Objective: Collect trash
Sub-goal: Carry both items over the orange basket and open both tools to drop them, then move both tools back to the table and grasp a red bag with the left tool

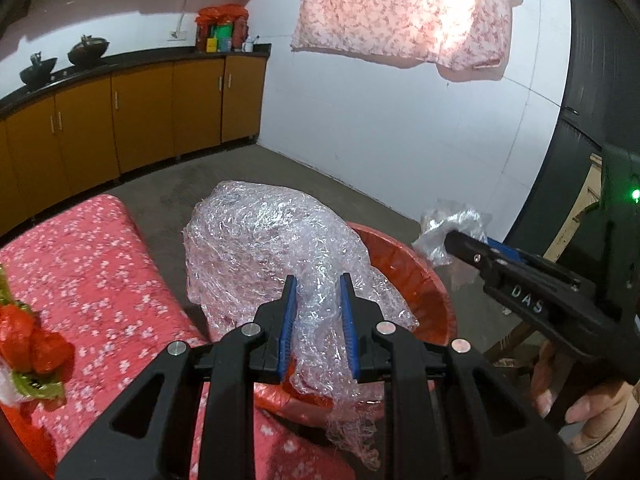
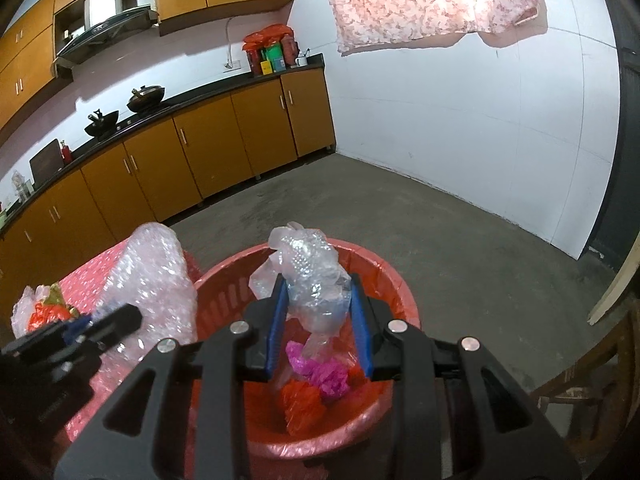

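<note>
My left gripper (image 1: 319,280) is shut on a big crumpled sheet of clear bubble wrap (image 1: 264,248), held over the near rim of the red trash basket (image 1: 416,276). My right gripper (image 2: 318,280) is shut on a smaller wad of clear plastic (image 2: 312,268), held above the basket (image 2: 384,268). Inside the basket lie red and magenta plastic scraps (image 2: 320,380). The right gripper also shows in the left wrist view (image 1: 450,238), and the left gripper shows in the right wrist view (image 2: 132,316) with its bubble wrap (image 2: 156,280).
A table with a pink flowered cloth (image 1: 92,264) stands left of the basket, with red, green and white wrappers (image 1: 28,344) on it. Orange kitchen cabinets (image 2: 208,152) line the far wall. A wooden chair (image 2: 600,360) stands at the right. The floor (image 2: 440,232) is grey concrete.
</note>
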Demonstrator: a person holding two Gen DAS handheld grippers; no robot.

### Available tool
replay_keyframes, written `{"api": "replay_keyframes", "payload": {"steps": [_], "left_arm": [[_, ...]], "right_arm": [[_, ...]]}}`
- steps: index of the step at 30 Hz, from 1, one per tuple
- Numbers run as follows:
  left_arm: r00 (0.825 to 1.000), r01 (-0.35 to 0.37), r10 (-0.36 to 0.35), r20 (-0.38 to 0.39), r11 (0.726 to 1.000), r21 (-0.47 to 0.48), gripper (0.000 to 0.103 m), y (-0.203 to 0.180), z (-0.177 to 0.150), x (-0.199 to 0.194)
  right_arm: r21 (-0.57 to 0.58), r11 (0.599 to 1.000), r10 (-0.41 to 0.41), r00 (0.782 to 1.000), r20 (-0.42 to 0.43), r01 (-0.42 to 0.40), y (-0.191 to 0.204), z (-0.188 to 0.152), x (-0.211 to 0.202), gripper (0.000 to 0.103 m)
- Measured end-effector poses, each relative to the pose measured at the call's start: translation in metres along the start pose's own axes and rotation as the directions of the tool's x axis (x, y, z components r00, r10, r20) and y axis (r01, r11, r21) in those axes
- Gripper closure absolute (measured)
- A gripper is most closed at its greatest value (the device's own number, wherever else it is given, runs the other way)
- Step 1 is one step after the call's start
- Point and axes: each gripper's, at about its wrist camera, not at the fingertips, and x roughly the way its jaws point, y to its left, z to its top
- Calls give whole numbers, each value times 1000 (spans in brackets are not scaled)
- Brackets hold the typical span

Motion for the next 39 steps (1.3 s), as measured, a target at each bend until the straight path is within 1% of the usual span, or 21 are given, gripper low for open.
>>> {"api": "replay_keyframes", "payload": {"steps": [8, 10, 14, 16, 20, 22, 23, 25, 29, 31, 34, 36, 37, 39], "left_arm": [[998, 30, -29, -53, 999, 22, 81, -3, -5, 31], [997, 35, -34, -65, 999, 24, 81, -2, -6, 36], [996, 34, -33, -80, 999, 11, 81, 1, -4, 44], [996, 33, -32, -88, 999, 3, 77, 3, -5, 46], [994, 35, -35, -102, 999, -2, 73, -1, -3, 52], [994, 38, -38, -105, 999, -4, 67, -1, -4, 52], [994, 37, -38, -104, 999, -6, 66, -1, -4, 52], [994, 35, -36, -103, 999, -11, 61, 0, -4, 52], [995, 18, -21, -97, 999, -29, 58, 5, -6, 46], [996, 7, -12, -87, 999, -51, 52, 11, -7, 36], [998, -19, 14, -60, 997, -80, 49, 18, -8, 18], [998, -47, 44, -42, 995, -91, 44, 22, -9, 3], [997, -74, 71, -32, 993, -93, 43, 24, -10, -8], [995, -103, 102, -17, 989, -105, 42, 29, -13, -25]], "right_arm": [[18, 1000, 15, 1000, -11, -15, -5, 5, 24, 73], [28, 999, 21, 1000, -11, -21, -7, 4, 28, 70], [50, 998, 39, 999, -13, -39, -16, 3, 33, 69], [62, 997, 47, 999, -14, -46, -18, 3, 35, 66], [73, 996, 54, 998, -21, -52, -18, 1, 38, 64], [72, 996, 52, 998, -21, -51, -17, 1, 38, 61], [70, 996, 49, 999, -19, -47, -18, 0, 37, 61], [69, 997, 43, 999, -17, -42, -17, 0, 36, 59], [63, 998, 19, 1000, -9, -19, -20, -3, 30, 53], [60, 998, 11, 1000, -3, -11, -19, -4, 26, 47], [46, 999, 7, 1000, 8, -8, -16, -6, 19, 37], [28, 1000, 11, 1000, 15, -11, -10, -8, 14, 35], [18, 1000, 17, 1000, 19, -17, -5, -10, 10, 32], [10, 1000, 27, 999, 25, -27, 2, -13, 5, 29]]}}
